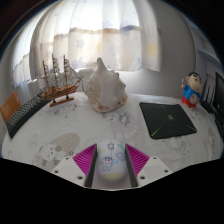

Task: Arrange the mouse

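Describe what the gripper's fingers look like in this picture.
The gripper has two dark fingers, each with a magenta pad marked by thin dark stripes on its inner face. The pads taper toward the tips. No cables or sleeves show.

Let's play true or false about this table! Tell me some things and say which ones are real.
1. A model ship stands on the table. True.
2. The big seashell sits right of the black mouse pad. False: it sits left of the pad.
3. A white mouse is between the gripper fingers. True.
4. The little toy figure lies between the fingers. False: it stands far beyond them, past the pad.
5. The mouse rests on the pad. False: it is apart from the pad, at the fingers.
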`<state>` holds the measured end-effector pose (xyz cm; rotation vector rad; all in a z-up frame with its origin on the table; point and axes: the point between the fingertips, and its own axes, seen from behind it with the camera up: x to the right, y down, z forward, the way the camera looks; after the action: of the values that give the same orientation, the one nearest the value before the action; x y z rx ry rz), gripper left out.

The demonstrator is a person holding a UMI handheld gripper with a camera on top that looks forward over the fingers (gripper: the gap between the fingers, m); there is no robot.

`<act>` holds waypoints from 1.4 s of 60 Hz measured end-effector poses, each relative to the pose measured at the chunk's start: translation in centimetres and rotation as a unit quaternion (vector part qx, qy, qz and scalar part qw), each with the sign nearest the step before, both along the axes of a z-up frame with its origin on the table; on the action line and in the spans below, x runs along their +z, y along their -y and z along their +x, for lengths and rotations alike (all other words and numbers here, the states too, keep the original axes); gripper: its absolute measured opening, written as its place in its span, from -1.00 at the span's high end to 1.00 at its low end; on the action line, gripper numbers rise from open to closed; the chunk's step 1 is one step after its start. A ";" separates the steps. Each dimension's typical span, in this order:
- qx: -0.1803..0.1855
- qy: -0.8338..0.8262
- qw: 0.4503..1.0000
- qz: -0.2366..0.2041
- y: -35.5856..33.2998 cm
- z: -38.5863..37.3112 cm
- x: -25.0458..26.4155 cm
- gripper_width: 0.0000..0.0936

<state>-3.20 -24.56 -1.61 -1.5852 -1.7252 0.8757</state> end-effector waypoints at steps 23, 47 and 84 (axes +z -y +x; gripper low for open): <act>0.007 -0.025 1.000 -0.008 -3.7 -2.8 8.9 0.07; -0.069 -0.012 0.997 0.041 -22.5 -15.1 8.1 0.07; -0.054 0.037 0.998 0.024 -24.1 -10.6 9.1 -0.81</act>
<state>-13.76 -0.48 7.49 -1.6815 -1.6800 0.7261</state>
